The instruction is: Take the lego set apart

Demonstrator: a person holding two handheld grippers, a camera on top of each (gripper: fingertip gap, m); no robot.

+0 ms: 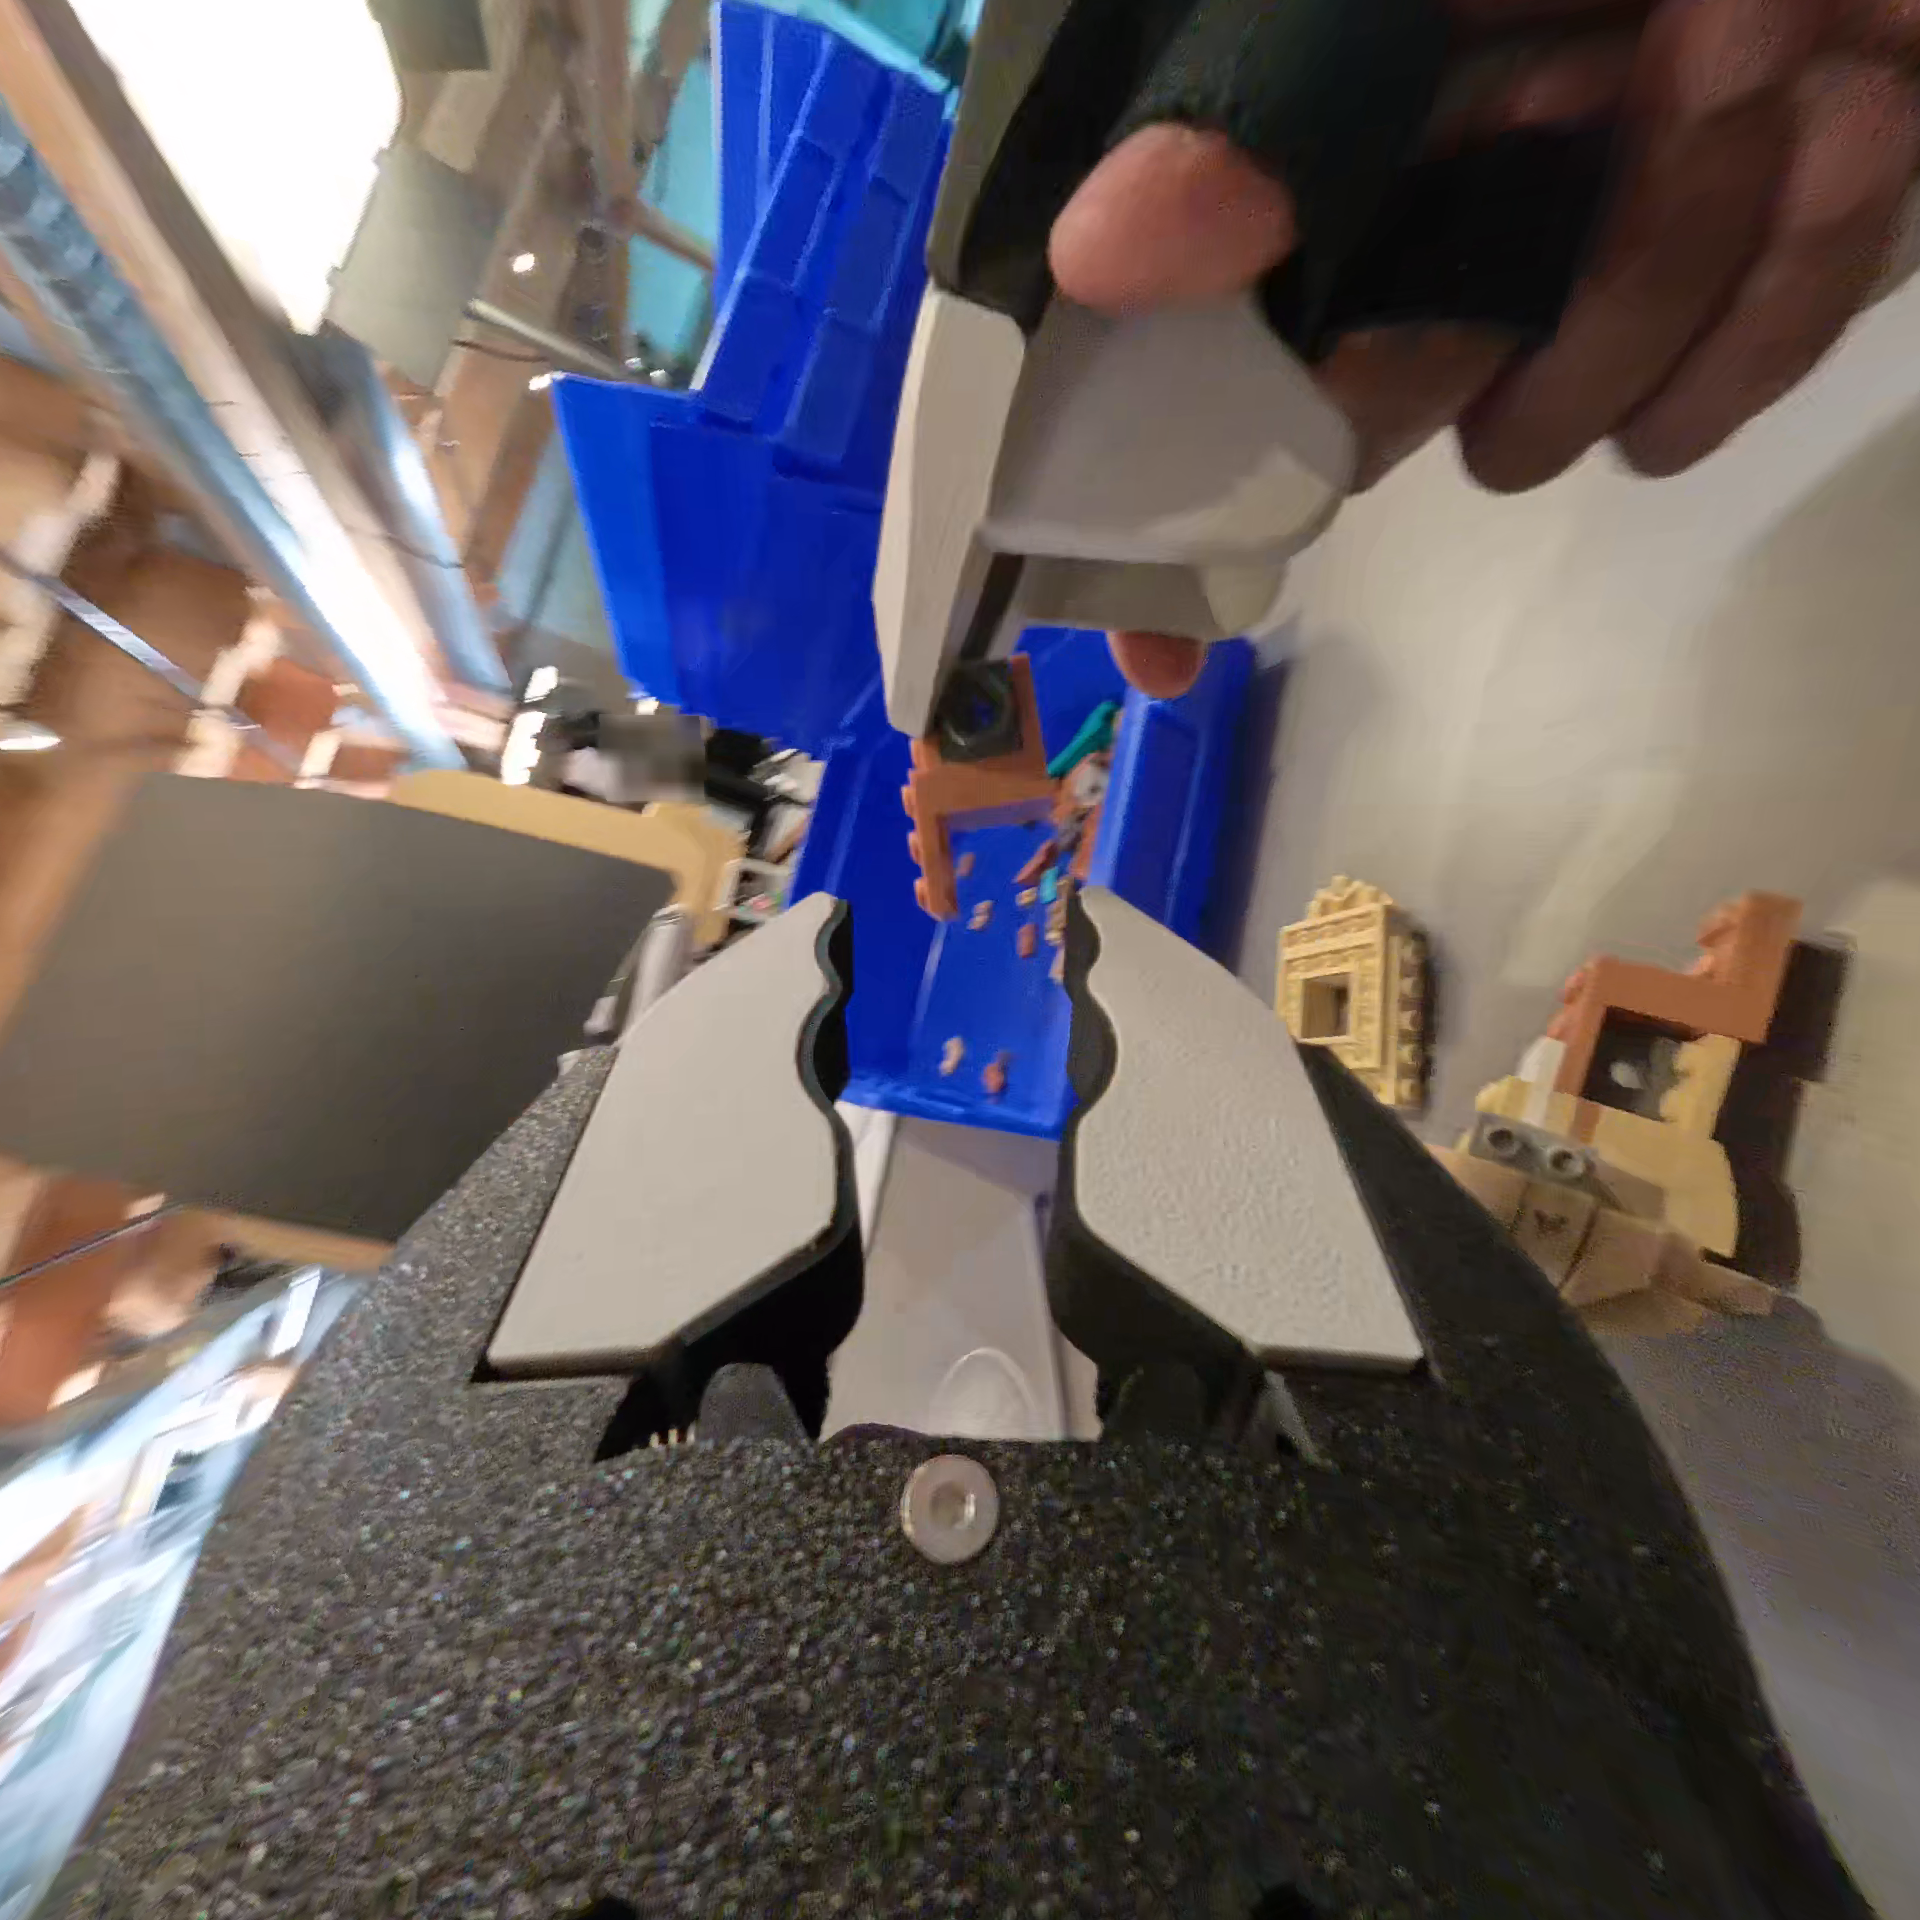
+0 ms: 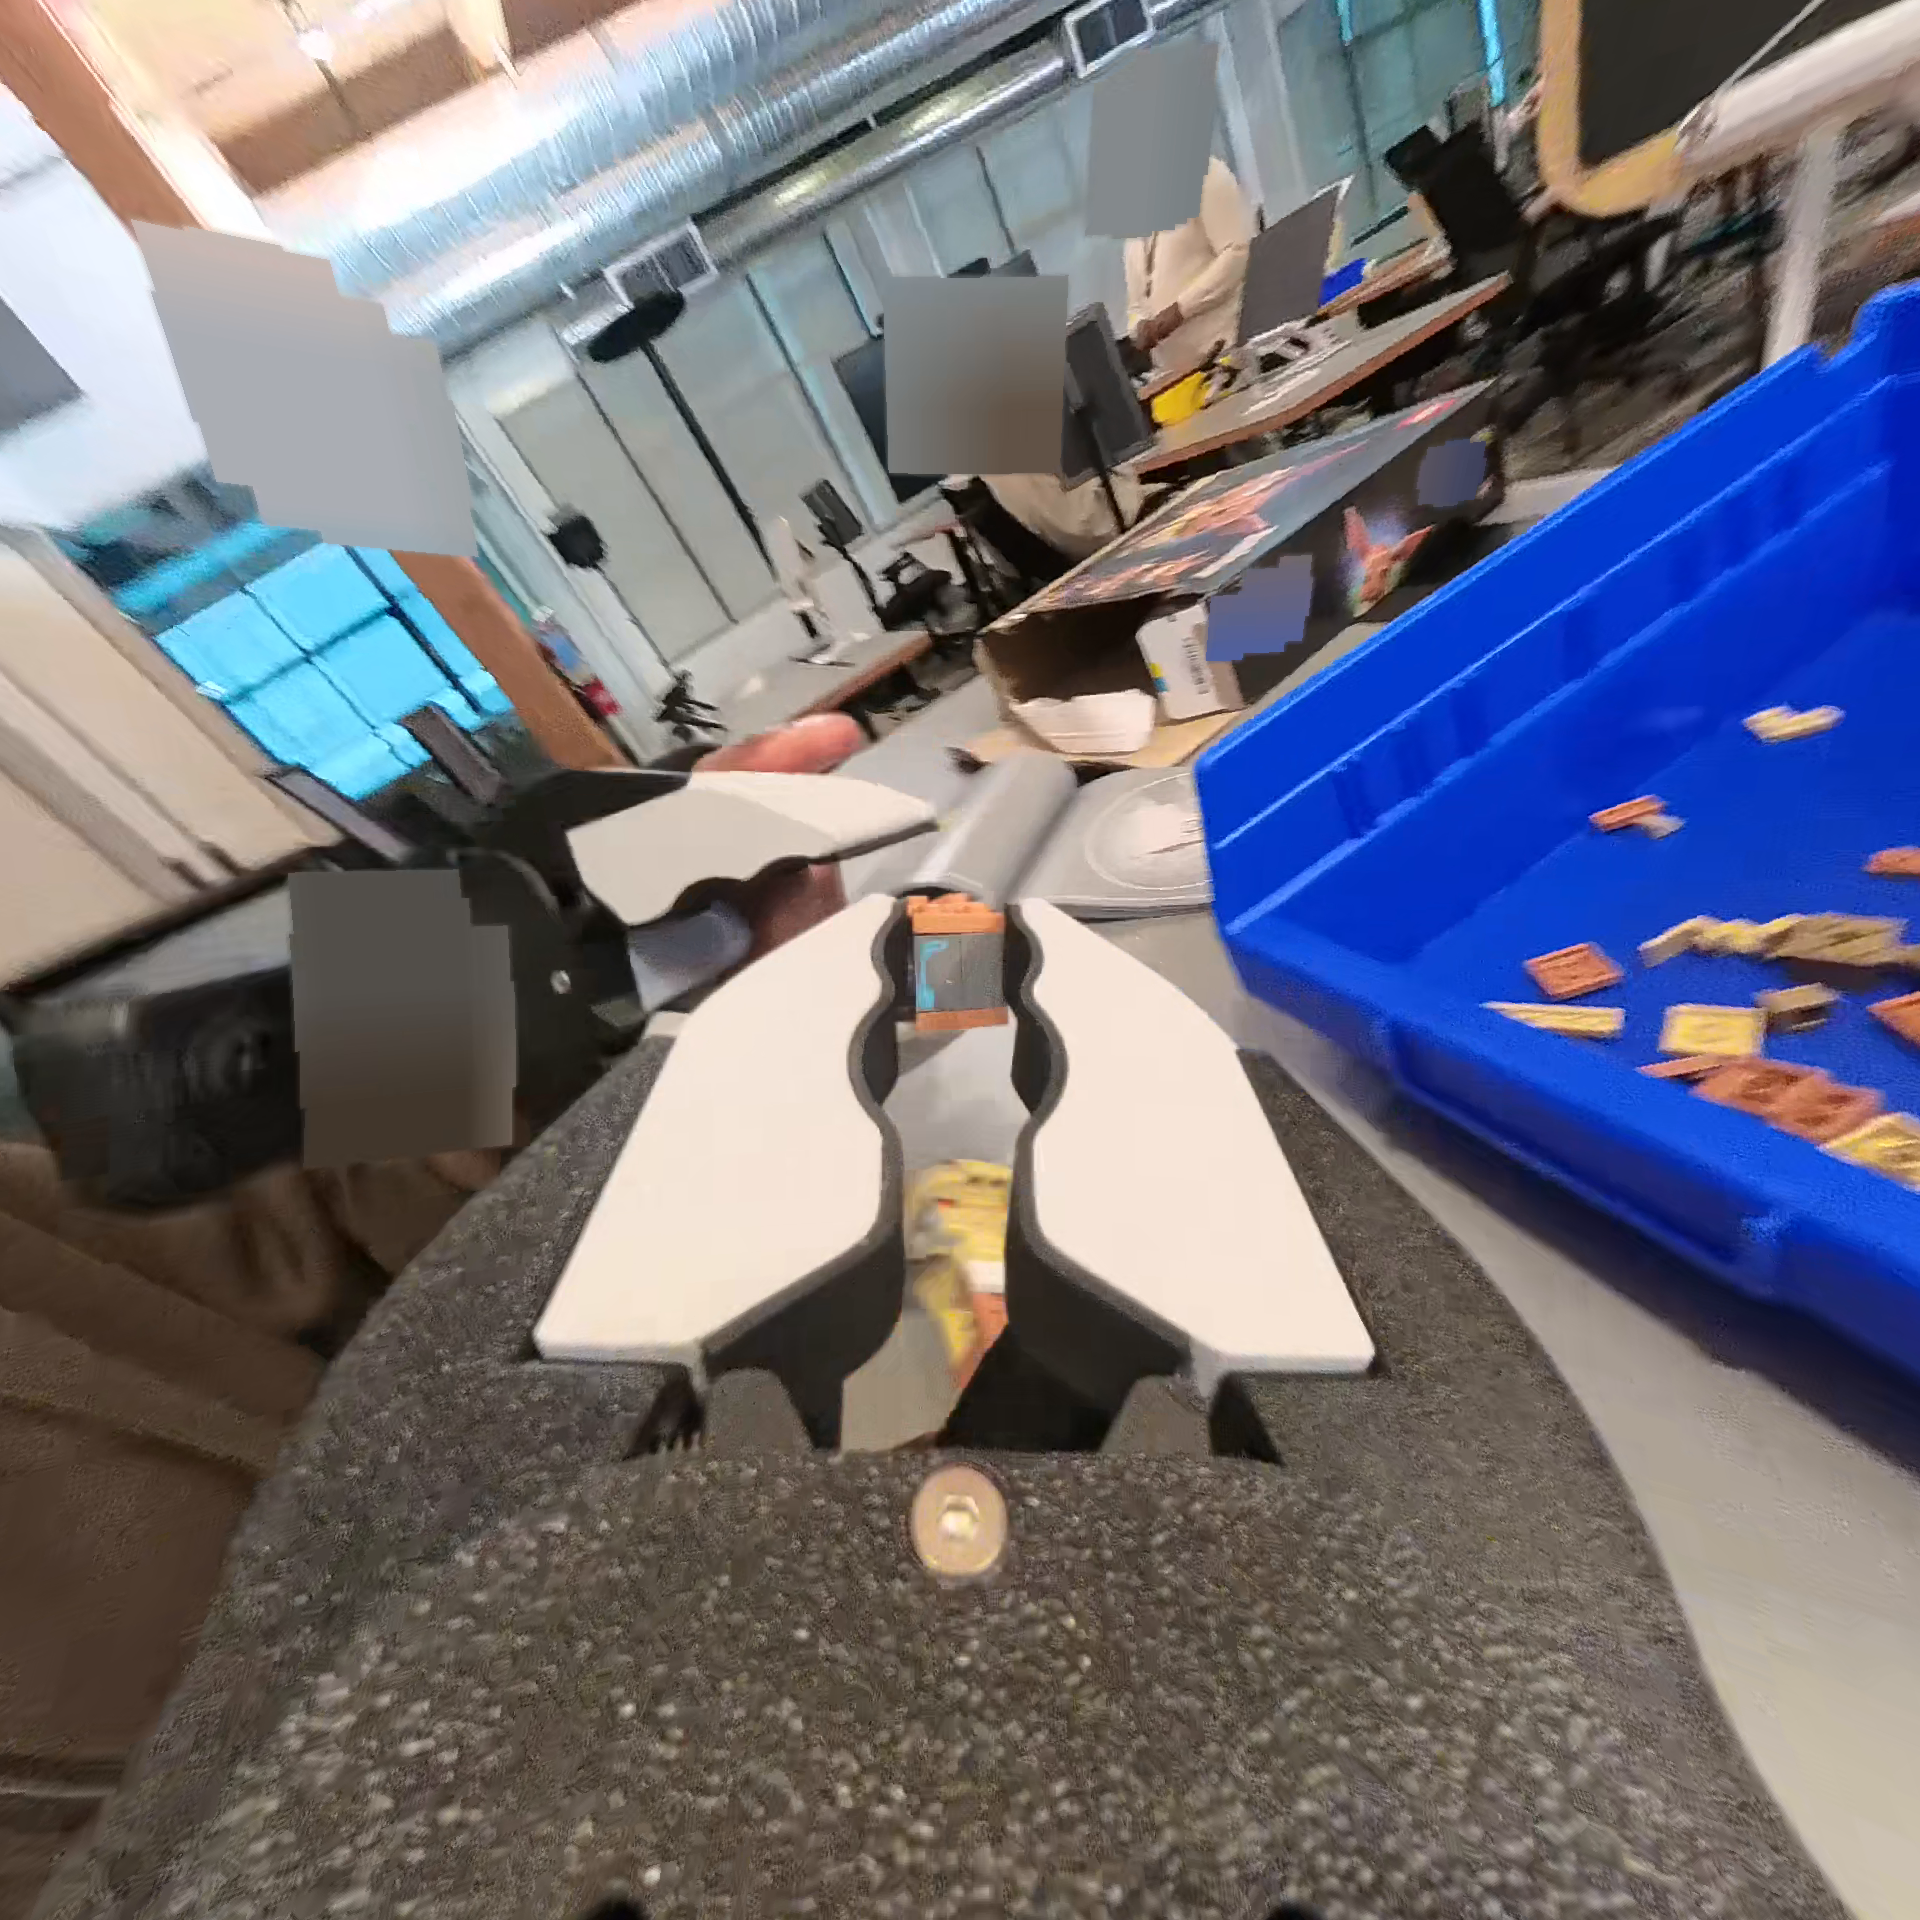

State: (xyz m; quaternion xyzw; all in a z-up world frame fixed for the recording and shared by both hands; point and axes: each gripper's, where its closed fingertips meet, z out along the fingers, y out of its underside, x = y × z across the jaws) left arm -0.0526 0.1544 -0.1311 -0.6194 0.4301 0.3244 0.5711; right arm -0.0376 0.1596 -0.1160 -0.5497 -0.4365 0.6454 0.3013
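My right gripper [image 2: 956, 935] is shut on a small orange-brown brick assembly with a dark grey middle [image 2: 956, 971], pads pressed on both its sides. In the left wrist view that right gripper [image 1: 966, 707] hangs from above, held by a gloved hand [image 1: 1455, 260], with the orange-brown assembly [image 1: 966, 810] at its tips over a blue bin [image 1: 1174, 831]. My left gripper [image 1: 956, 935] is open and empty, its fingers standing just below and short of the assembly. One of its fingers [image 2: 748, 831] shows left of my right gripper's tips.
The blue bin [image 2: 1507, 790] holds several loose tan and orange pieces. A tan brick frame [image 1: 1351, 987] and a partly built brown and tan brick model [image 1: 1662, 1091] lie on the grey table [image 1: 1558, 727]. A black panel [image 1: 260, 987] is at the left. An open cardboard box [image 2: 1091, 644] stands farther back. Left and right tips are no more than a few centimetres apart.
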